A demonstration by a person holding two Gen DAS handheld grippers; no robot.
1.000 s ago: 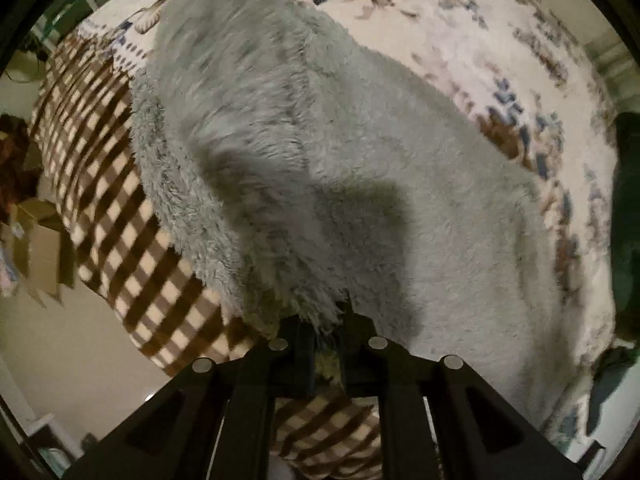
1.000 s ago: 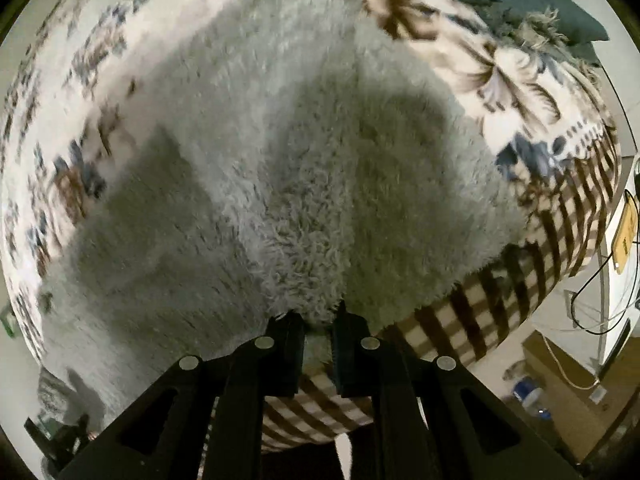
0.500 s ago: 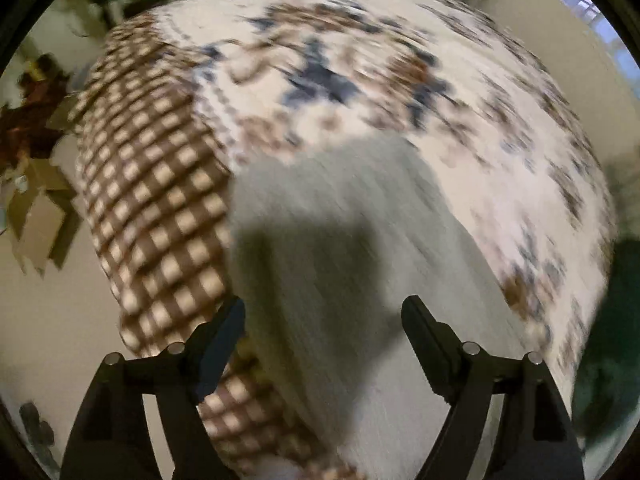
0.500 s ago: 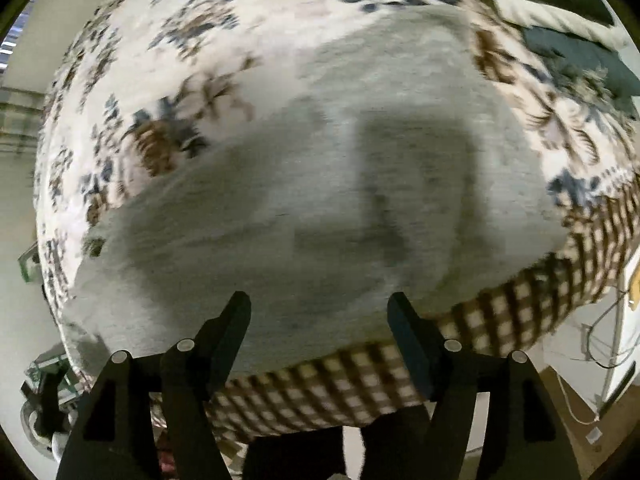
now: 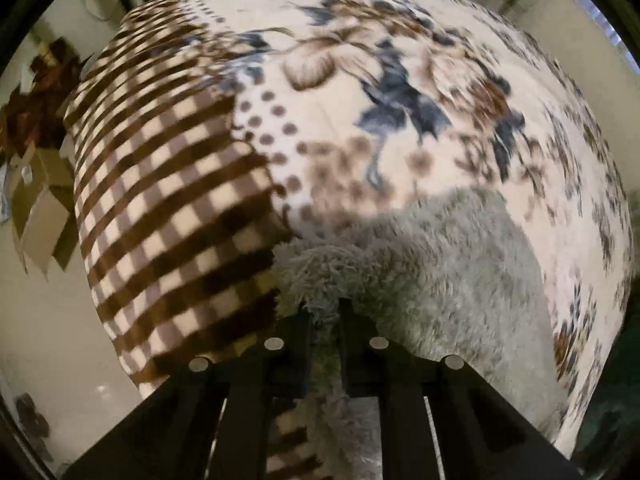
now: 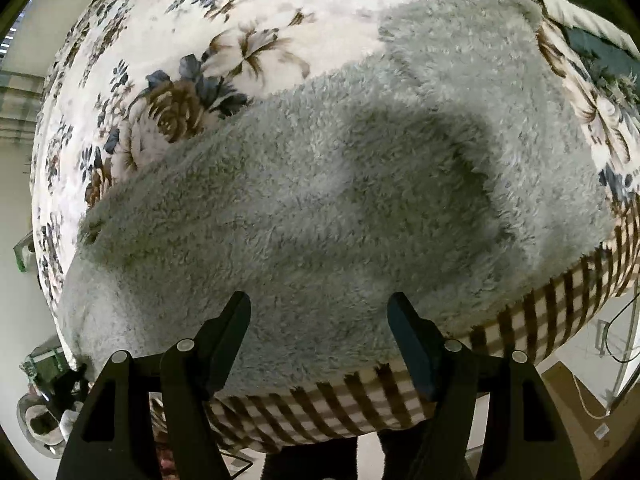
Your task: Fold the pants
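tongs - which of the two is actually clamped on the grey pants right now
The left tongs: their jaws are shut on a tuft of the fluffy grey pants. The right tongs hover over the fabric, jaws wide apart.

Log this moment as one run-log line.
step: fold pants | left tongs: shut on grey fleece pants edge | right tongs: open, above pants | surface: floral blanket

Floral-checked blanket-covered bed (image 6: pixel 248 20); grey fleece pants (image 6: pixel 340 200) atop.
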